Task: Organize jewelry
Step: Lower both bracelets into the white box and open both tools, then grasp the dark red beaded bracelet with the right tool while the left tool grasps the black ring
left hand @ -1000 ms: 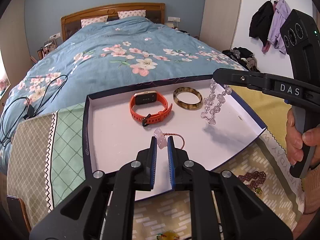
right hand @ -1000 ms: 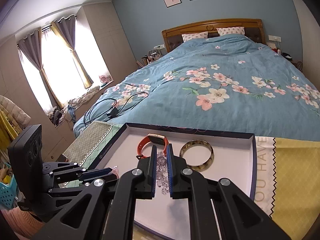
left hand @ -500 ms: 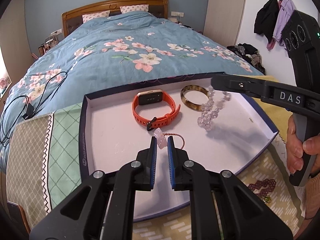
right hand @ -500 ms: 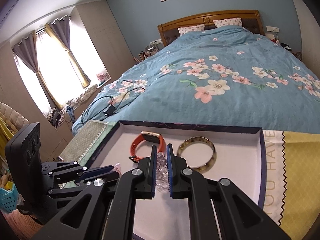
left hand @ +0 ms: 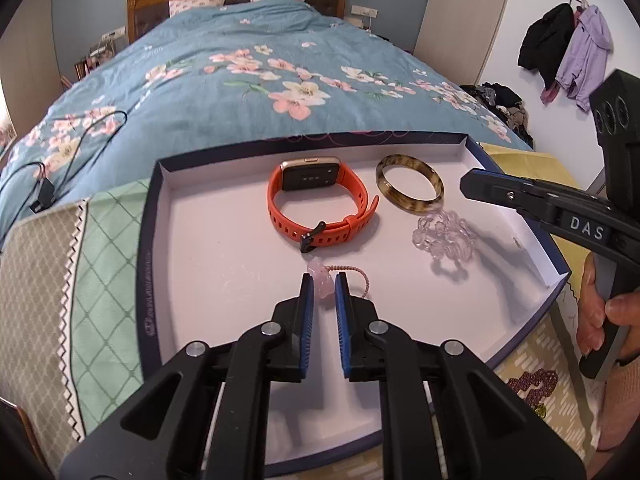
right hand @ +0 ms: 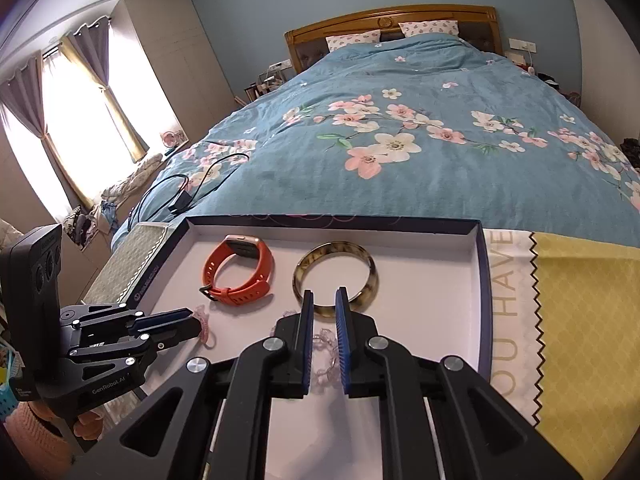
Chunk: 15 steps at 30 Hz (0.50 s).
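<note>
A shallow white tray [left hand: 200,264] with a dark rim lies at the foot of the bed. In it are an orange watch [left hand: 320,204], a tortoiseshell bangle [left hand: 410,188] and a clear bead bracelet [left hand: 444,238] lying loose. My left gripper [left hand: 323,286] is shut on a pink cord bracelet [left hand: 320,280] just above the tray floor. My right gripper [right hand: 323,300] is open and empty over the bead bracelet [right hand: 324,340], which shows between its fingers, near the bangle [right hand: 336,276]. The right gripper also shows in the left wrist view [left hand: 466,184].
The tray [right hand: 440,304] rests on patterned cloths, green [left hand: 100,280] to the left and yellow [right hand: 580,320] to the right. A dark bead necklace [left hand: 532,384] lies on the cloth at front right. A black cable [left hand: 48,184] lies on the blue floral bedspread [left hand: 240,92].
My right gripper lowered the clear bead bracelet into the tray beside the bangle and opened, letting it go. My left gripper stayed shut on the pink bracelet.
</note>
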### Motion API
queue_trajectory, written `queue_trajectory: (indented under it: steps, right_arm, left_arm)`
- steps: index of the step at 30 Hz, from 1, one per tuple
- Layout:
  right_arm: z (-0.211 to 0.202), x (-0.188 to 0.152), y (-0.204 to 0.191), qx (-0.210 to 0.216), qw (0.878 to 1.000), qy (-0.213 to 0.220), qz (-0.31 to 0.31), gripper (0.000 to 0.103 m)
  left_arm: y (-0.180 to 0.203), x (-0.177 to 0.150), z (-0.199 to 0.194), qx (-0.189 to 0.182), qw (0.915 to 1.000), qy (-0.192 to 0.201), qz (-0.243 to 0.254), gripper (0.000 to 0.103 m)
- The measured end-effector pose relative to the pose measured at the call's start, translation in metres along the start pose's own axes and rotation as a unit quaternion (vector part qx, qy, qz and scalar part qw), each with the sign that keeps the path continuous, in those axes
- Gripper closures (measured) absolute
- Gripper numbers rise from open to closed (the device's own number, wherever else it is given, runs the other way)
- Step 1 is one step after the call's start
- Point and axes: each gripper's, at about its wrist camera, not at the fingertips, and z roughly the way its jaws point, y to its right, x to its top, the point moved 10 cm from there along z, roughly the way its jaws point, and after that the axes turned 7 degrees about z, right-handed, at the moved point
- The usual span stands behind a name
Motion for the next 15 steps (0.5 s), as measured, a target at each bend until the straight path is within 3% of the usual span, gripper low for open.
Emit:
queue_trajectory:
  steps: [4,8,15]
  right_arm:
    - [-0.005,0.002,0.001,-0.001,1.0,0.006,0.003,0.091]
    - [-0.018,0.002,-0.005,0.008,1.0,0.015,-0.002,0.084]
    - [-0.056,-0.013,-0.025,0.037,0.998,0.031,-0.037,0.076]
  left_arm:
    - [-0.002,0.003,0.004,-0.007,0.9999,0.001,-0.007,0.089]
    - [-0.002,0.004,-0.001,-0.009,0.9998,0.012,-0.014,0.074]
    - [-0.002,0.008,-0.047,0.007,0.9977,0.066,-0.013,0.062]
